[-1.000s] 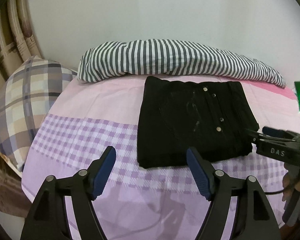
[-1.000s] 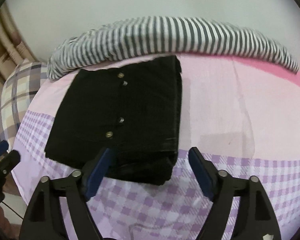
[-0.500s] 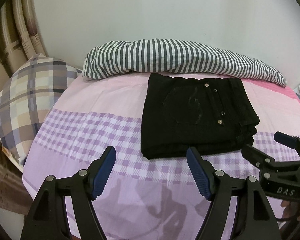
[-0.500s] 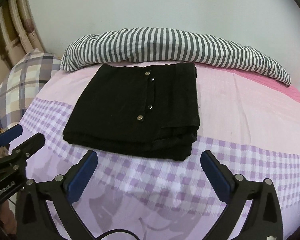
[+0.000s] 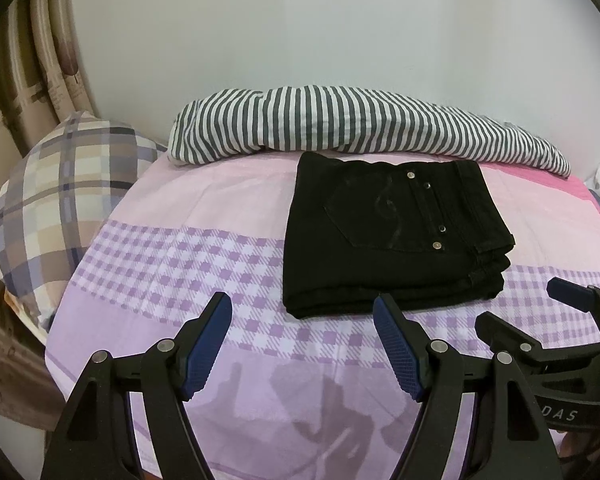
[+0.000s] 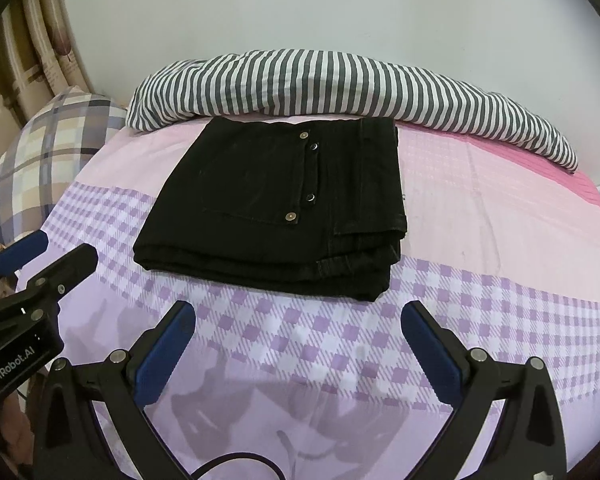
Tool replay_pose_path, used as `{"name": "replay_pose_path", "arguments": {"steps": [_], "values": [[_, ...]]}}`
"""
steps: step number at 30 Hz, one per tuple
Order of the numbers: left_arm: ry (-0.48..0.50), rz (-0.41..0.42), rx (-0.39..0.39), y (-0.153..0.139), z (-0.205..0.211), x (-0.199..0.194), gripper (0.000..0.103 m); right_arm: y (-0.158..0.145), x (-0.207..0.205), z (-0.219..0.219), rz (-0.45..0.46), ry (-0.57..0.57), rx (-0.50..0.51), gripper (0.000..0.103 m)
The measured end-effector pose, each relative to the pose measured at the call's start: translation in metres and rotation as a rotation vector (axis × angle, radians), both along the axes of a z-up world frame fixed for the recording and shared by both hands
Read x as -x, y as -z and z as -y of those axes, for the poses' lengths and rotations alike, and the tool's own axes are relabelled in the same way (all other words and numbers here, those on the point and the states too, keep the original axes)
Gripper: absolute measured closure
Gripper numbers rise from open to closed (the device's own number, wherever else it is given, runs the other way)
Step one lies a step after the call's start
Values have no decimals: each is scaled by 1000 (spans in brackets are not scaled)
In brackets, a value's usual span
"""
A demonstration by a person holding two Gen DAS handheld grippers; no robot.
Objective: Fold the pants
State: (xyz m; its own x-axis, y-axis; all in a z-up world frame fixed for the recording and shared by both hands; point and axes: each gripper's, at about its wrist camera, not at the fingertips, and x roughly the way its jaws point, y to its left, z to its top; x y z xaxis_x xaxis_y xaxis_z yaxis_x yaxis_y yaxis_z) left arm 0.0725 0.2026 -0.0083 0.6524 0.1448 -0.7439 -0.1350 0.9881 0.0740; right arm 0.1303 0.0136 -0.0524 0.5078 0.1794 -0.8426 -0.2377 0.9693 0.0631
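— Pants [image 6: 276, 208] are lying folded in a black stack on the bed [image 6: 480, 208], just in front of the striped bedding [image 6: 340, 84]. Both tongs are gaping, holding nothing — right gripper [image 6: 296, 344] wider than left gripper [image 5: 302, 344].

— Any nudge risks spilling those loose layers at the near corner. Underside folds are staying hidden.

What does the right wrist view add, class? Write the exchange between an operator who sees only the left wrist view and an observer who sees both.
Operator: Is the right gripper holding anything?
Observer: No. The right gripper is wide open with nothing between its jaws; the folded pants lie beyond it, untouched.
Operator: Anything near its base?
Observer: A dark cable loops along the bottom edge of that view.
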Motion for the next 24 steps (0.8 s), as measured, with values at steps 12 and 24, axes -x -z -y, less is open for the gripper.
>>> {"name": "replay_pose_path", "arguments": {"steps": [12, 24], "values": [[-4, 1, -16, 2, -2, 0, 29, 2, 5, -4, -6, 1, 7, 1], [7, -9, 11, 3, -3, -1, 29, 4, 5, -3, -11, -1, 2, 1]]}}
